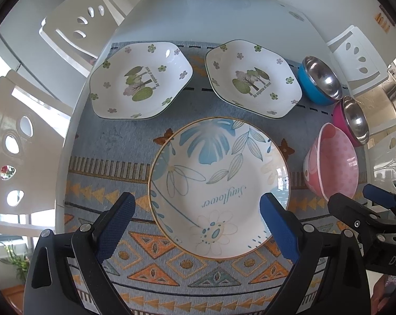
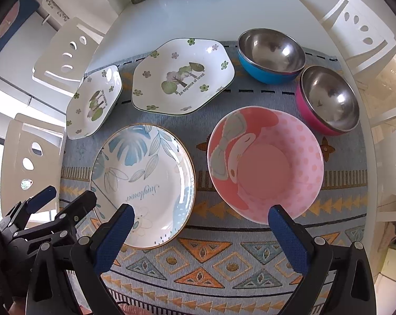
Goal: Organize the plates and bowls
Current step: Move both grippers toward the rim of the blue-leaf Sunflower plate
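The left tongs (image 1: 196,223) hang spread wide above the round leaf-painted plate (image 1: 219,186), pinching nothing. The right tongs (image 2: 200,227) are spread too, above the cloth (image 2: 203,252) between that plate and the pink bowl (image 2: 266,162). Farther off lie two six-sided tree plates (image 1: 141,80) (image 1: 253,77), apart. The blue bowl (image 2: 270,55) and magenta bowl (image 2: 329,99) stand side by side.

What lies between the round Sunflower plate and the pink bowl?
Only bare patterned mat separates the Sunflower plate and pink bowl, as the right wrist view shows.
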Motion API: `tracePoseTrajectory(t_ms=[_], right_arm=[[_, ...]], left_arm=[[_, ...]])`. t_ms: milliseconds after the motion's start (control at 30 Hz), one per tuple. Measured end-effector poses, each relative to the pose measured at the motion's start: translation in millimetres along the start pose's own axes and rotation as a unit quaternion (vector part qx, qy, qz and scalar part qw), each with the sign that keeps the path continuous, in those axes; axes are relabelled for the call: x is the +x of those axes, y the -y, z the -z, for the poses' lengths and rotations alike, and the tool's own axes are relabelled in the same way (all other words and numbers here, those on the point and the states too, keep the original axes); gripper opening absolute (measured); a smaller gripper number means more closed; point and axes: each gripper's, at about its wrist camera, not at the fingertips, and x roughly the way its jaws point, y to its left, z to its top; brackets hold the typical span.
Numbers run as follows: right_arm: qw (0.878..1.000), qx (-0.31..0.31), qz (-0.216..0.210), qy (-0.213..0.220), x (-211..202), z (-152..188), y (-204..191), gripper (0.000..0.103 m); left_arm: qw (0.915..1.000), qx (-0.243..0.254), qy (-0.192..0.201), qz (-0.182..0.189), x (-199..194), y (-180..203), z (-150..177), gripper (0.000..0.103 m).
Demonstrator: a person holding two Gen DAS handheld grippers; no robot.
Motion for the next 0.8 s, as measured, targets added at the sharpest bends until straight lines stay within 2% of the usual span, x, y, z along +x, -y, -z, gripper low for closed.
tracePoseTrajectory(t_ms=[467,800], right_arm=[[1.000,-0.004,0.004,-0.003,1.4,-0.3,-2.2,0.102],[1.000,-0.011,0.009,-0.002,-1.4,19.8,-10.8,0.102]], left_arm=[[1.0000,0.007,0.000,-0.004,-0.5,0.1,1.1,0.095],[0.9999,-0.003,-0.013,-0.008,-5.9,-13.1,33.3,0.095]])
